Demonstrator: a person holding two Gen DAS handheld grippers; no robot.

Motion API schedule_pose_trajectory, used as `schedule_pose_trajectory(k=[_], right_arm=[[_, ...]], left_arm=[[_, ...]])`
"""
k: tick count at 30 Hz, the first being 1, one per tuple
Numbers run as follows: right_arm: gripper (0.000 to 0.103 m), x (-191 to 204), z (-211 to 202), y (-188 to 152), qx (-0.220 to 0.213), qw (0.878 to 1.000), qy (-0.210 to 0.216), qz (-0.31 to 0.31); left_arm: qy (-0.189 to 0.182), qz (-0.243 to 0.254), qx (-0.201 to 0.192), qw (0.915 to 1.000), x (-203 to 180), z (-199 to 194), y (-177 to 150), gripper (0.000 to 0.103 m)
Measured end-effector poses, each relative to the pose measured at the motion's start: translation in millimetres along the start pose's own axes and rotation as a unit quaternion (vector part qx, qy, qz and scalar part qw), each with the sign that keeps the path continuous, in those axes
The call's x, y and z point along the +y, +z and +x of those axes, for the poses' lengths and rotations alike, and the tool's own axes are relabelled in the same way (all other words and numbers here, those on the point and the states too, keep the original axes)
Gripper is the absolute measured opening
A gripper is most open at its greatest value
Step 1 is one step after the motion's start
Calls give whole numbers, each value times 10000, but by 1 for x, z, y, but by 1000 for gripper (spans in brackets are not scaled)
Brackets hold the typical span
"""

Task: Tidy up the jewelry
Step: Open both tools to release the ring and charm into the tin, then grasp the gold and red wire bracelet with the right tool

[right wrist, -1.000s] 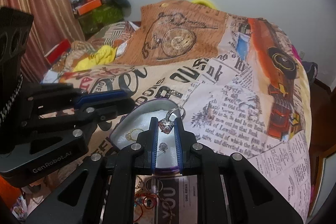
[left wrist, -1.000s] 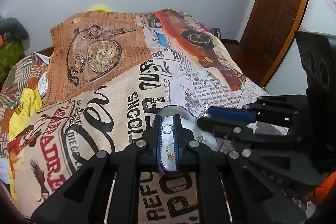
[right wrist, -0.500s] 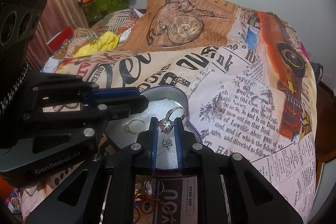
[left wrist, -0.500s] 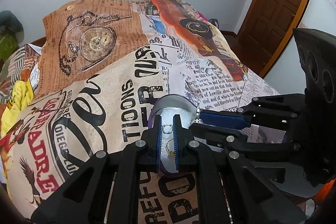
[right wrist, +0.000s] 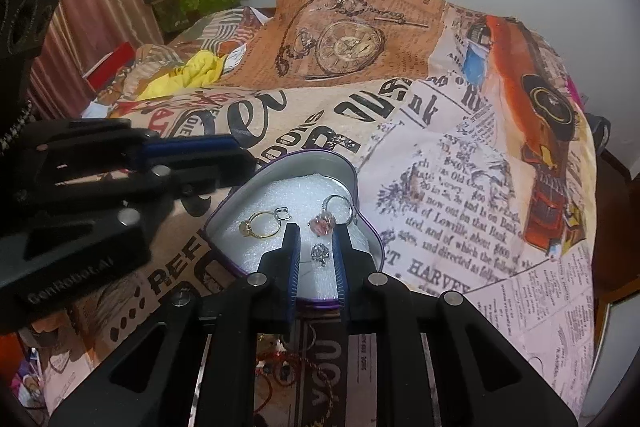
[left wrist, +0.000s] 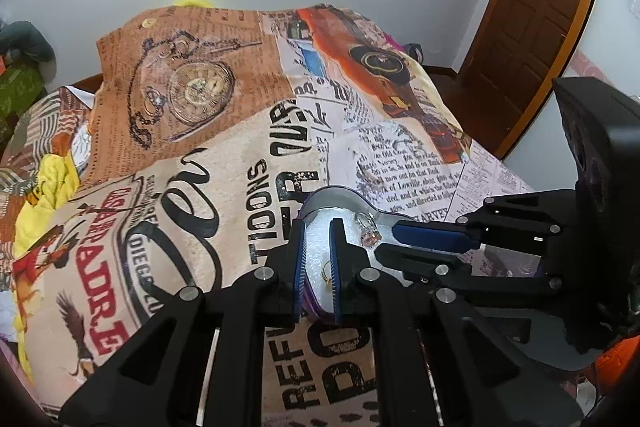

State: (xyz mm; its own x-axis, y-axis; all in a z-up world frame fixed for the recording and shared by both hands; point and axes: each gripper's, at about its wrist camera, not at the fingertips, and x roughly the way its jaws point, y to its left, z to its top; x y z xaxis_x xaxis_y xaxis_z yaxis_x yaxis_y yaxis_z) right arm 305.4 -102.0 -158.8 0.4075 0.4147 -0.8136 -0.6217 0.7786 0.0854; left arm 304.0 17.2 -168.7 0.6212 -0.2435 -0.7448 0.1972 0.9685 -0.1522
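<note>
Bed (right wrist: 460,187) w/ newspaper-print cover, white wall, brown door (left wrist: 552,7). 1 heart tin (right wrist: 352,179): 3 rings, 1 small charm. Left gripper (left wrist: 318,255) & right gripper (right wrist: 316,247) both slightly spread, pinching nothing.

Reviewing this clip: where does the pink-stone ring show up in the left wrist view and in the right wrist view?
Left wrist view: the pink-stone ring lies right of centre on the white foam, between the left gripper and the right gripper's blue pad.
Right wrist view: the ring sits just above centre, right beyond the right gripper.
Shared landmark: the heart-shaped tin.
</note>
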Motion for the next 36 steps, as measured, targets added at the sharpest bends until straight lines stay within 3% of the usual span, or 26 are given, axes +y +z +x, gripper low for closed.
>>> schedule_pose_trajectory(k=[12,17,19,22,30,36], right_arm=[[15,8,-46,-5,-280,9994,-191,73],[16,10,-68,-11,-392,9987,-314,126],[21,10,-75,-16,-418,9984,-355,167],[36,7,-84,-24,-469,9977,-424,253],[36,-1,-96,-49,-450,9963,-598,431],[36,-9,-78,-69,-110,9963,-529,670]], left_arm=[[127,56,-235,9996,-12,-49,-5,9],[159,128,-252,9995,-22,-65,-11,14],[169,165,-259,9994,-26,-70,-13,15],[146,215,-207,9994,-33,-73,-20,17],[83,351,112,9993,-52,-64,-43,19],[80,261,386,9989,-54,-49,-61,19]])
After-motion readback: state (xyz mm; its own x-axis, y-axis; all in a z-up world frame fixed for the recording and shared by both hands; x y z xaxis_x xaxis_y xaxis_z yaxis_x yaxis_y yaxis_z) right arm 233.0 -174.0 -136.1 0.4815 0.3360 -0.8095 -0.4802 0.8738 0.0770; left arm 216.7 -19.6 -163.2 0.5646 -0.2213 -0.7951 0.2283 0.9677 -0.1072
